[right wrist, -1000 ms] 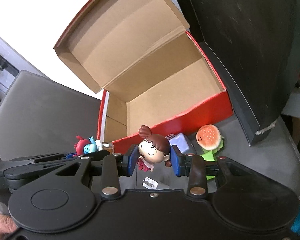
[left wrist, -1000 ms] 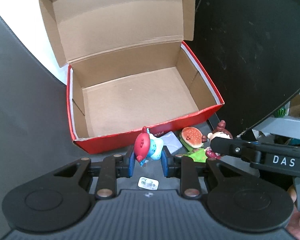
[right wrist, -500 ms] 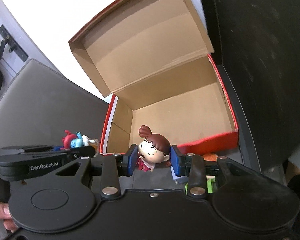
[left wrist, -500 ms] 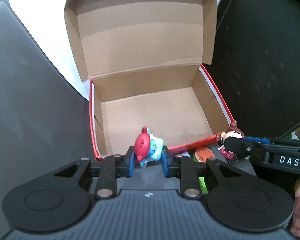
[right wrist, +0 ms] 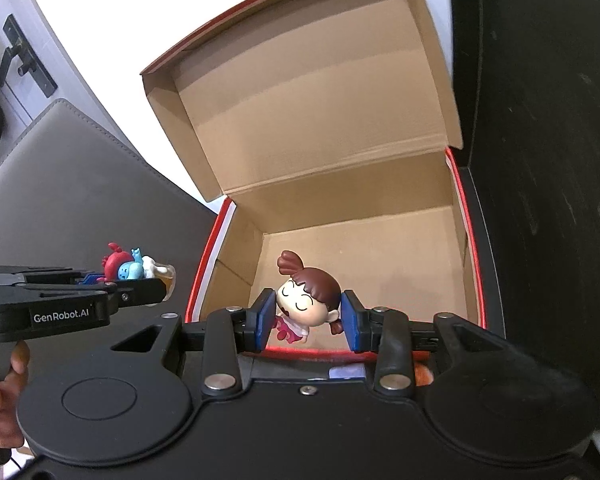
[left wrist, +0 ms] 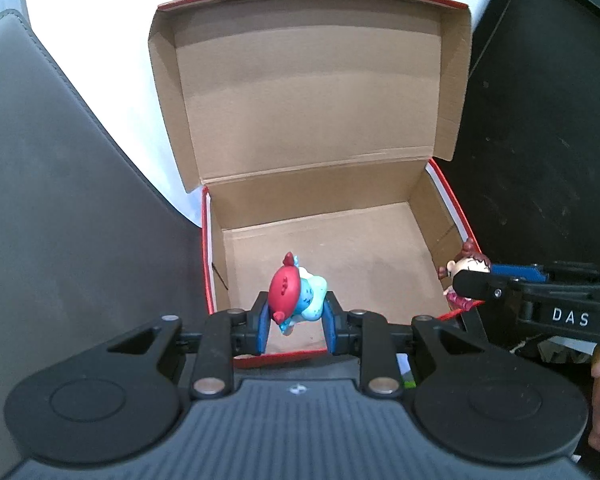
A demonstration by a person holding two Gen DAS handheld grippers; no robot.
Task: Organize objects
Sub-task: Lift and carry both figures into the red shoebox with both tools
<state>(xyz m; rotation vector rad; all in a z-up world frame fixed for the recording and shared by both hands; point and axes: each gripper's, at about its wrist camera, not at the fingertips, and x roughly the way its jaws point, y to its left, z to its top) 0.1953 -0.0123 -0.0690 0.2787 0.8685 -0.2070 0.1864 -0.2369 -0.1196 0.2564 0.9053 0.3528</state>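
A red cardboard box [left wrist: 456, 208] [right wrist: 466, 216] stands open, its lid flap up at the back and its brown floor bare. My left gripper [left wrist: 294, 318] is shut on a small blue figure with a red cap [left wrist: 294, 298], held over the box's near edge. In the right wrist view that blue figure [right wrist: 126, 266] shows at the left, outside the box wall. My right gripper [right wrist: 308, 320] is shut on a brown-haired girl figurine [right wrist: 306, 300], above the box's near rim. The same girl figurine [left wrist: 466, 270] appears at the box's right wall in the left wrist view.
A grey cushioned surface [left wrist: 60, 200] lies left of the box, and a black panel [left wrist: 540, 140] stands close against its right side. A white wall is behind the lid. A hand [right wrist: 0, 400] grips the left tool's handle. An orange toy [right wrist: 422, 374] peeks under my right gripper.
Both grippers have risen and moved forward, carrying their figures from in front of the box to above its near rim. The loose toys on the seat have dropped out of sight.
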